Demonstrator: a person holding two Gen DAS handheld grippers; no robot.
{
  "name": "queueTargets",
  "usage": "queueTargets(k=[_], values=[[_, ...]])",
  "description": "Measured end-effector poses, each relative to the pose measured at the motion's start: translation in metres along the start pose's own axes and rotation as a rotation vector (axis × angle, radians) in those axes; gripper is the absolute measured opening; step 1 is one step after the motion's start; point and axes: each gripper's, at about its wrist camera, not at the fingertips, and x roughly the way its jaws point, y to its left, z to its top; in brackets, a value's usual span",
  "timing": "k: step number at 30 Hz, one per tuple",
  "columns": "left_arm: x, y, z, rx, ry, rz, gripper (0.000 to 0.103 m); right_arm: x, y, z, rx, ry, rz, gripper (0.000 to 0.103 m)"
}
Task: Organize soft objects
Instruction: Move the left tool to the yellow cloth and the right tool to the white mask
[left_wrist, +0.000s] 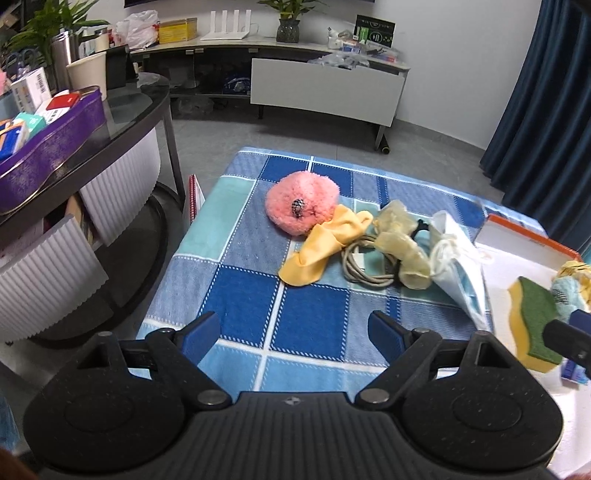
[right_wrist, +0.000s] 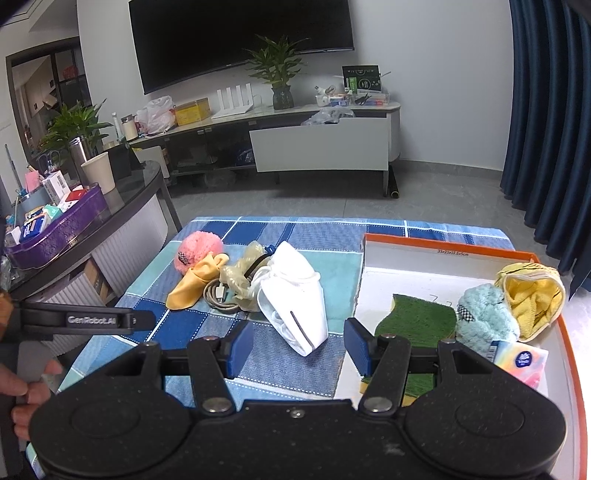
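Unsorted soft items lie clustered left of the tray on the checked cloth (right_wrist: 280, 362): pink pompom (left_wrist: 302, 207), yellow cloth (left_wrist: 320, 248), face mask (right_wrist: 295, 295). Sorted pieces, green sponge (right_wrist: 417, 321) and blue pompom (right_wrist: 485, 319), occupy the orange-rimmed tray (right_wrist: 443, 248) at right. Left gripper (left_wrist: 293, 332) and right gripper (right_wrist: 299, 345) both hover near, spread, empty.

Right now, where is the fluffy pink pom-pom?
The pink pom-pom sits on the blue checked cloth, at the far left end of the pile, touching the yellow cloth. In the right wrist view it is left of the face mask.
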Motion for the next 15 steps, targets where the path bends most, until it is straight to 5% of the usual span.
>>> queueTargets(k=[15], values=[[0.069, -0.003, 0.024, 0.164, -0.017, -0.048, 0.078, 0.029, -0.009, -0.001, 0.011, 0.042, 0.002, 0.067]])
